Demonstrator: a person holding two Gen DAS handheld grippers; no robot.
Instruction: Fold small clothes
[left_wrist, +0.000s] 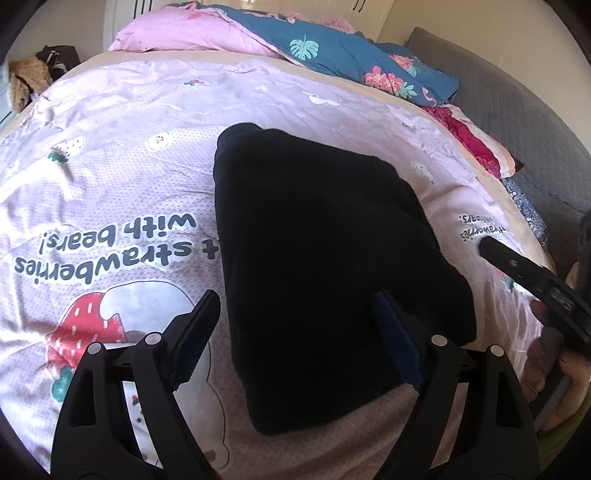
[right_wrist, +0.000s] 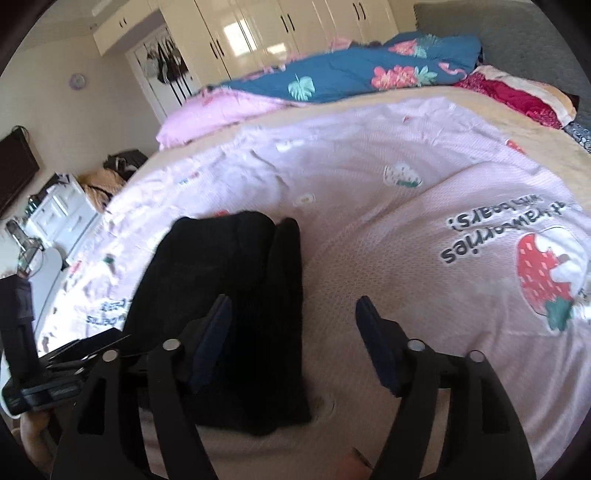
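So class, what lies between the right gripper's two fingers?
Only bare pink bedsheet; the black garment sits by the right gripper's left finger, per the right wrist view.

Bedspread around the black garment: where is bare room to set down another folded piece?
Bare bedspread lies right of the black garment, toward the strawberry print, and left of it by the lettering. The far edge is crowded with the blue quilt and red blanket.
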